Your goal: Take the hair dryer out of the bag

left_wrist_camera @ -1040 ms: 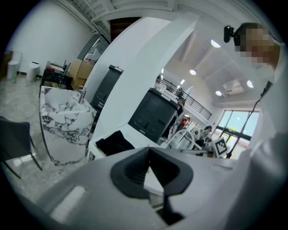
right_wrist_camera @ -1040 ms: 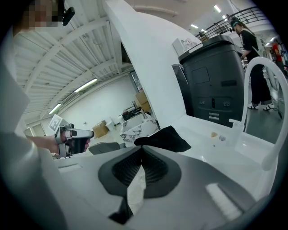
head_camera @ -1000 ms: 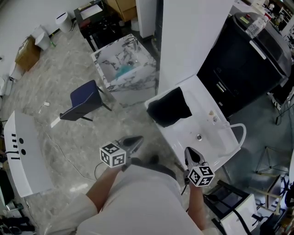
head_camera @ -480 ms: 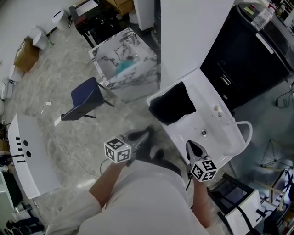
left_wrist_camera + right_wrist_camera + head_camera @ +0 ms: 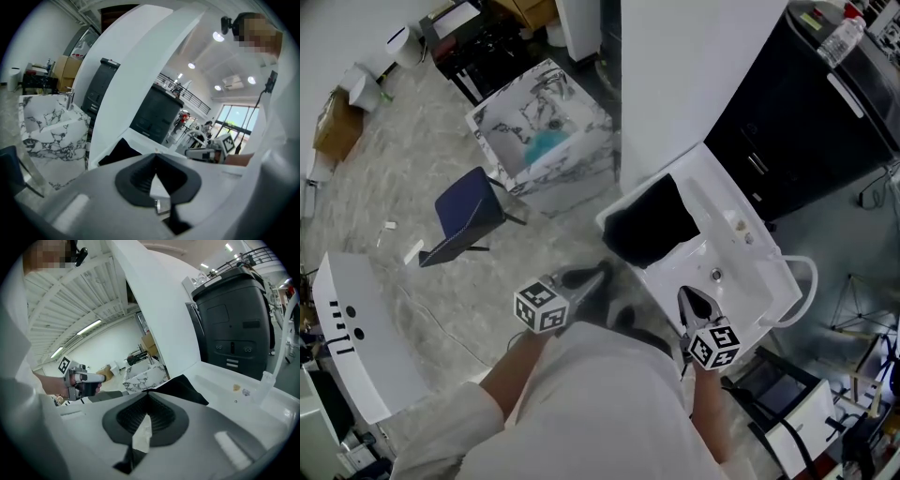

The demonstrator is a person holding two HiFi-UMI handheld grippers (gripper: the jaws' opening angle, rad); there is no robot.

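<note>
The bag (image 5: 652, 225) on the desk (image 5: 741, 272) is now approached more closely by the left gripper (image 5: 586, 279) and right gripper (image 5: 691, 307), jaws closed and empty; extraction is not yet begun.

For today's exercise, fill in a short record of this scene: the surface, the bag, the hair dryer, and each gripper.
surface: white counter, mostly bare
bag: black bag lies on the counter's left end; no gripper touches it
hair dryer: not visible in any view
left: left gripper, jaws together, nothing between them, apart from the bag
right: right gripper, jaws together, nothing between them, by the counter's near edge
task state: not begun
</note>
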